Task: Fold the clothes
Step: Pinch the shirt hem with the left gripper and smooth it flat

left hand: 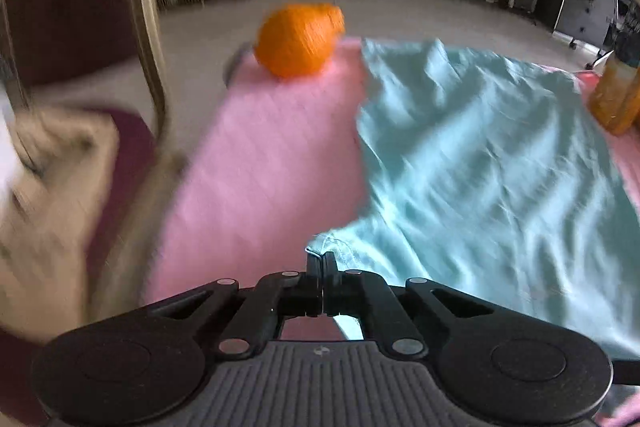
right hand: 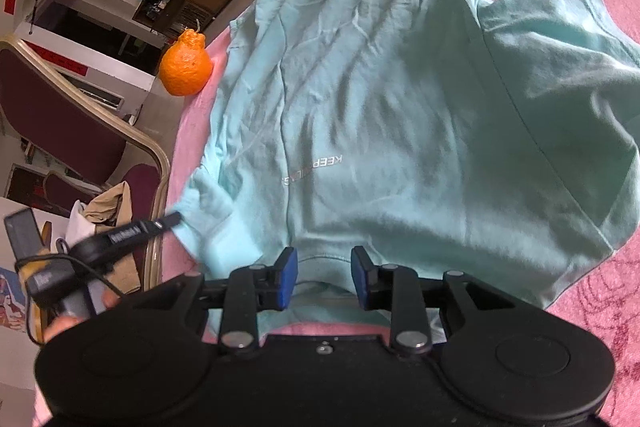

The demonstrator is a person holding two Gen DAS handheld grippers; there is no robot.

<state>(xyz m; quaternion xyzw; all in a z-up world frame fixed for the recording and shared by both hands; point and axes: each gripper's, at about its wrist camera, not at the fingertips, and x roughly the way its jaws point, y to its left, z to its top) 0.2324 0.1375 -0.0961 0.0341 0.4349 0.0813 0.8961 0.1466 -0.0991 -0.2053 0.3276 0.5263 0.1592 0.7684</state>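
The left gripper (left hand: pixel 322 259) pinches the blue shirt's (left hand: pixel 500 167) edge, while the right gripper (right hand: pixel 324 267) stands spread over its collar.

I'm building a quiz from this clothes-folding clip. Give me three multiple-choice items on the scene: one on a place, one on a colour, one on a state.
1. Where does the orange sit?
A. on the shirt
B. on the pink cloth by the shirt's edge
C. on the chair

2. What colour is the shirt?
A. light blue-green
B. white
C. yellow

3. How is the left gripper?
A. wide open
B. out of view
C. shut on the shirt's sleeve

Answers:
1 B, it rests on the pink cloth, beside the fabric.
2 A, pale aqua in both views.
3 C, its fingers meet on the sleeve edge.
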